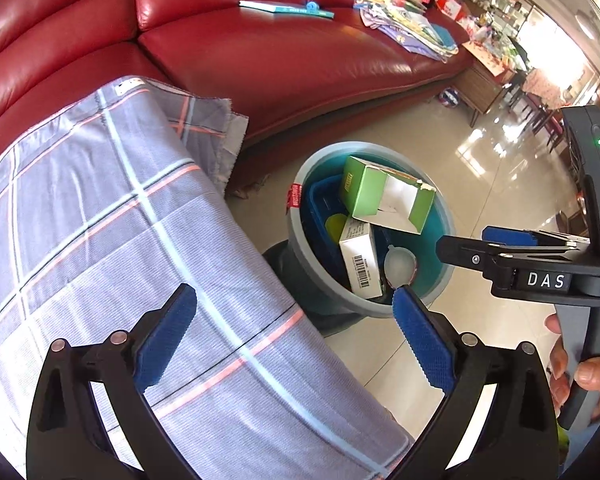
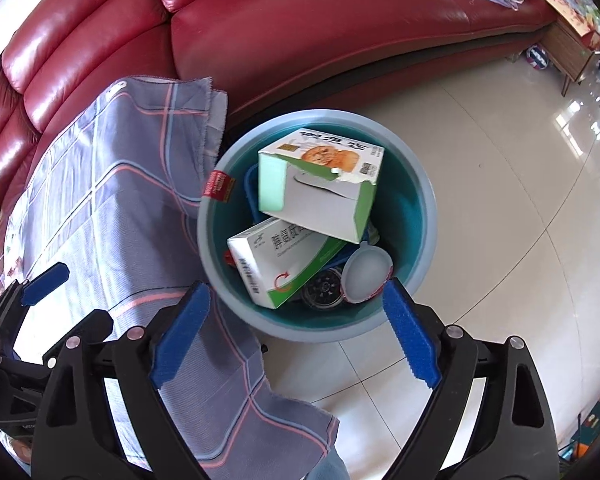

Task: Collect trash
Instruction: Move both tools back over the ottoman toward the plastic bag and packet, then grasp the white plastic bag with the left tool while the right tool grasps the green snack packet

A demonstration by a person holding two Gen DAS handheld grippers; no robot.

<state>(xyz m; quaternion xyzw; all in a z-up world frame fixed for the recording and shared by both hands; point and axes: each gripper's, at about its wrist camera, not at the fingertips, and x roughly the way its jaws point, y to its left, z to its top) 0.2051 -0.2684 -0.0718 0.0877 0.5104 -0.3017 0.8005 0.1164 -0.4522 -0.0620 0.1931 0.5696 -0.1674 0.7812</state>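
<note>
Bin [image 2: 424, 216] ahead of both wide-open, empty hand-held grippers [image 2: 296, 332] [image 1: 296, 332]; its green box [image 2: 320, 188] sits high and could topple out.

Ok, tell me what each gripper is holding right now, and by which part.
Nothing is held. The left gripper and the right gripper are both open with nothing between their pads; the boxes already lie in the bin.

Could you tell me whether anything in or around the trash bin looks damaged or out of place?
The big green box lying on top in the bin has a torn, ragged flap and sits tilted, propped on the white box. Nothing has spilled onto the floor. Both grippers, left and right, are open and empty.
</note>
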